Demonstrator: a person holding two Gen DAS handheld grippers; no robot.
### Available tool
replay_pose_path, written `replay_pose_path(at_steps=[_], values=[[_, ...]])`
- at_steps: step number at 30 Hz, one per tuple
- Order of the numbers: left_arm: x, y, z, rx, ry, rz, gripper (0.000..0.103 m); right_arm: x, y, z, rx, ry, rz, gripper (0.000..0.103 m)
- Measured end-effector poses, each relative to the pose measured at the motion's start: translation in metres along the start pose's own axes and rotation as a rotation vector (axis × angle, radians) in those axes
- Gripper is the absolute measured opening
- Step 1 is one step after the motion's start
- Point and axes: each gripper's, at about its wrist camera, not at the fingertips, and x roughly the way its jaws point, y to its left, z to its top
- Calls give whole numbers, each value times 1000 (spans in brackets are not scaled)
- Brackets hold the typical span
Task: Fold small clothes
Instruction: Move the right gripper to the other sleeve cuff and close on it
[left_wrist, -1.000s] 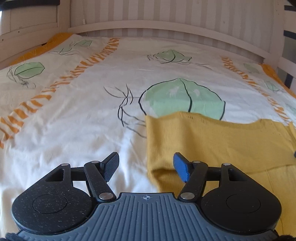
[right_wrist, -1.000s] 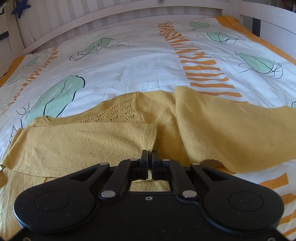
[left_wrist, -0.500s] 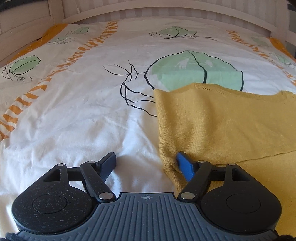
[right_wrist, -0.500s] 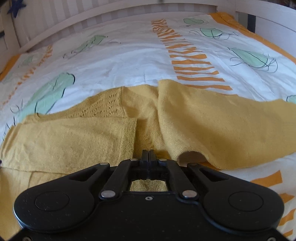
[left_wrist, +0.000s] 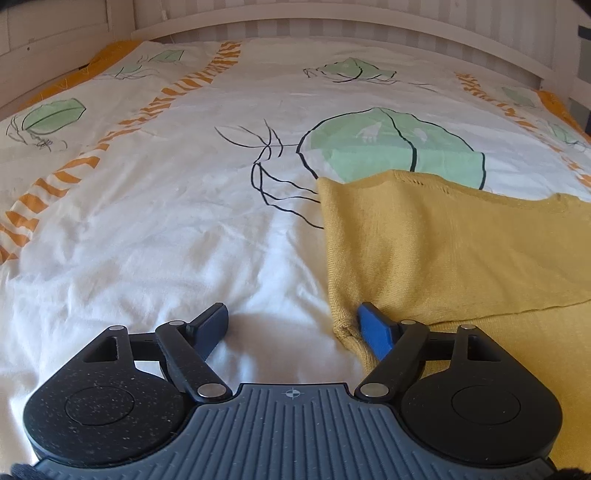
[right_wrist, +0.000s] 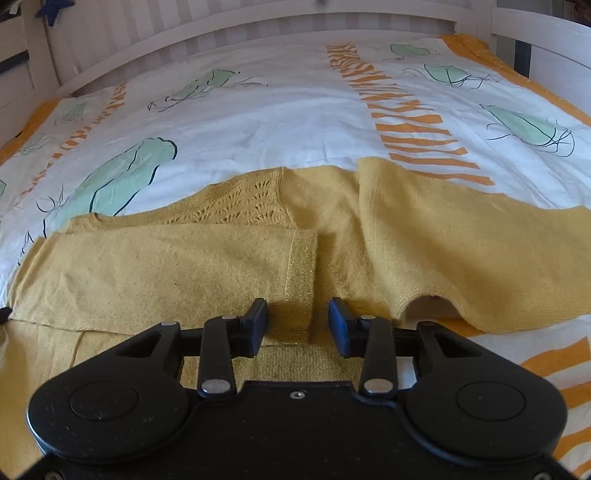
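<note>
A mustard-yellow knit sweater (right_wrist: 229, 266) lies flat on the bed. Its left sleeve is folded across the body, its ribbed cuff (right_wrist: 301, 280) lying just ahead of my right gripper (right_wrist: 297, 319), which is open and empty, the jaws straddling the cuff. The other sleeve (right_wrist: 461, 251) lies out to the right. In the left wrist view the sweater (left_wrist: 443, 251) fills the right side. My left gripper (left_wrist: 293, 321) is open at the sweater's left edge, its right finger (left_wrist: 373, 328) touching the folded edge.
The bed has a white duvet (left_wrist: 166, 229) with green leaf prints and orange striped bands. A white slatted headboard (right_wrist: 258, 33) runs along the far side, with side rails (right_wrist: 546, 33) at the right.
My right gripper has opened and let go of the sleeve cuff, which now lies on the sweater body. My left gripper has stayed open at the sweater's left edge.
</note>
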Motion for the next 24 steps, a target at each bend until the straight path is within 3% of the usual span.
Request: replay_pose_path(at_steps=[5,12,18,24], values=[[-17,13,5,-107,11,8,75,-17,-5,0,9,-24,31,58],[-50,-15,8,-78,-15,-70,76,-48,-28,-12,42,-25,84,72],[-55,-66,10,-28,-9,-162,76,-75,-75,-23,122,-1,37,74],[-46,-111,1,8,2,-200,76,-95,-132,-18,167,-16,-71,77]])
